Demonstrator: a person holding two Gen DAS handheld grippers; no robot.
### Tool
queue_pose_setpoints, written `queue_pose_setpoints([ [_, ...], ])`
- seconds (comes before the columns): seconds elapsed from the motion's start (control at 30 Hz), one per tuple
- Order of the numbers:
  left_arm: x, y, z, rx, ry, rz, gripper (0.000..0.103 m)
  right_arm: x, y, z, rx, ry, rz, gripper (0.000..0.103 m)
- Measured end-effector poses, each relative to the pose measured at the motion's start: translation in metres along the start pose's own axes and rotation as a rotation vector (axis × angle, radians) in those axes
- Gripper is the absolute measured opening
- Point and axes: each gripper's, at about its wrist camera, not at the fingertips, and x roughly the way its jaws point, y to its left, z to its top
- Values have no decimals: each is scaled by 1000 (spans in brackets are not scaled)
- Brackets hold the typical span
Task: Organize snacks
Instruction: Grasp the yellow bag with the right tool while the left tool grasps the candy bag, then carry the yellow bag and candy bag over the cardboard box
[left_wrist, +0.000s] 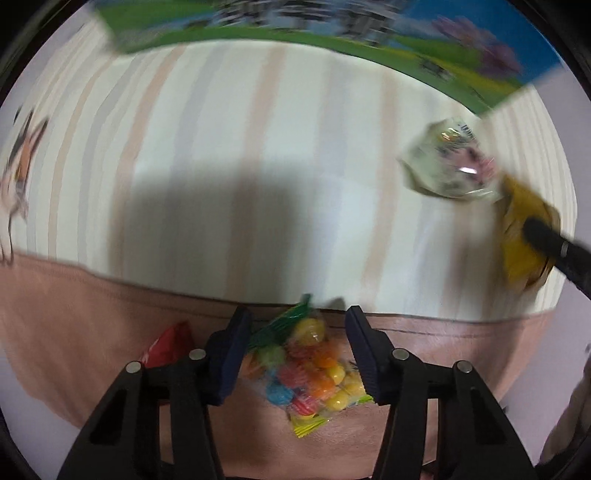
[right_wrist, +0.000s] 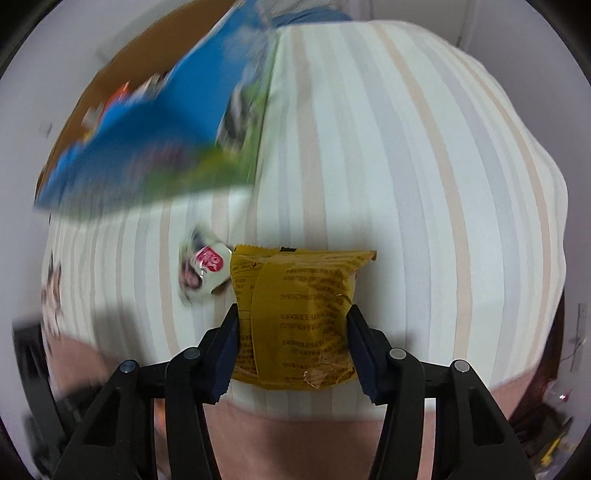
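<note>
On the stripy cloth (right_wrist: 388, 166), our right gripper (right_wrist: 291, 317) is squeezing the yellow packet (right_wrist: 295, 317); our left gripper (left_wrist: 295, 325) is hanging wide open over the candy bag (left_wrist: 314, 373).

Open striped cloth (left_wrist: 258, 147) beyond candy bag (left_wrist: 310, 369)

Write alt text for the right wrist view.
The right gripper holds a yellow snack packet between its two fingers, above a striped cloth. A small white wrapped snack lies just left of the packet, and a blurred blue and green box sits at upper left.
</note>
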Motion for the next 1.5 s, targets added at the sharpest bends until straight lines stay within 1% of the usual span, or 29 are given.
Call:
queue_pose_setpoints([
  [0.07, -2, -8, 2, 29, -1, -19, 51, 1, 1, -17, -6, 34, 16, 57],
  [0.1, -3, -10, 3, 29, 5, -34, 51, 1, 1, -29, -8, 48, 23, 57],
  [0.17, -10, -4, 5, 3, 26, -70, 51, 2, 1, -41, 1, 58, 28, 57],
  [0.23, -21, 16, 2, -65, 43, -132, 52, 3, 0, -52, 21, 57, 31, 57],
  [0.27, -25, 27, -2, -109, 51, -164, 55, 3, -3, -55, 30, 57, 35, 57],
  [0.33, -24, 41, -10, -180, 84, -216, 56, 5, -5, -62, 57, 57, 52, 57],
  [0.4, -16, 51, -18, -232, 139, -266, 56, 6, -12, -68, 74, 56, 62, 57],
  [0.47, -1, 51, -22, -286, 189, -311, 56, 8, -13, -70, 85, 57, 66, 57],
  [0.5, 7, 49, -22, -305, 216, -323, 56, 10, -13, -71, 94, 58, 69, 57],
  [0.53, 14, 47, -23, -320, 235, -324, 59, 10, -15, -73, 98, 58, 70, 57],
  [0.57, 21, 45, -22, -335, 248, -317, 63, 9, -17, -74, 100, 59, 71, 57],
  [0.67, 32, 45, -18, -378, 248, -295, 64, 11, -13, -75, 99, 59, 59, 57],
  [0.73, 31, 42, -18, -358, 205, -275, 64, 14, -9, -74, 99, 59, 51, 57],
  [0.8, 24, 36, -12, -281, 154, -223, 60, 15, -7, -74, 97, 59, 45, 57],
  [0.83, 20, 31, -9, -237, 137, -199, 55, 16, -5, -75, 87, 62, 40, 57],
  [0.87, 16, 25, -7, -180, 117, -169, 54, 15, -4, -76, 77, 66, 38, 57],
  [0.93, 9, 13, -5, -60, 76, -95, 53, 14, 1, -80, 37, 84, 25, 57],
  [1.03, 3, -4, -3, 95, 27, 14, 53, 13, 8, -90, -15, 104, 1, 57],
  [1.1, 6, -9, -2, 138, 22, 44, 53, 16, 8, -93, -10, 107, -3, 58],
  [1.13, 5, -17, 5, 150, 22, 55, 53, 19, 7, -94, 3, 105, -2, 59],
  [1.17, 8, -28, 1, 156, 23, 63, 53, 22, 5, -94, 17, 106, -2, 59],
  [1.2, 10, -29, 3, 158, 27, 70, 53, 24, 5, -94, 36, 104, -1, 60],
  [1.23, 14, -33, -5, 155, 29, 71, 53, 25, 4, -93, 46, 103, -4, 60],
  [1.27, 15, -33, -5, 151, 31, 70, 53, 26, 5, -93, 52, 100, -9, 61],
  [1.3, 16, -34, -4, 148, 33, 70, 54, 28, 6, -93, 54, 96, -15, 61],
  [1.37, 30, -59, 2, 146, 34, 74, 54, 31, 9, -93, 55, 91, -34, 61],
  [1.43, 40, -64, 8, 146, 34, 77, 54, 35, 12, -94, 48, 87, -50, 61],
  [1.47, 42, -66, 7, 144, 33, 77, 54, 37, 13, -95, 41, 87, -61, 61],
  [1.5, 38, -66, -2, 141, 32, 76, 54, 40, 17, -97, 34, 85, -70, 61],
])
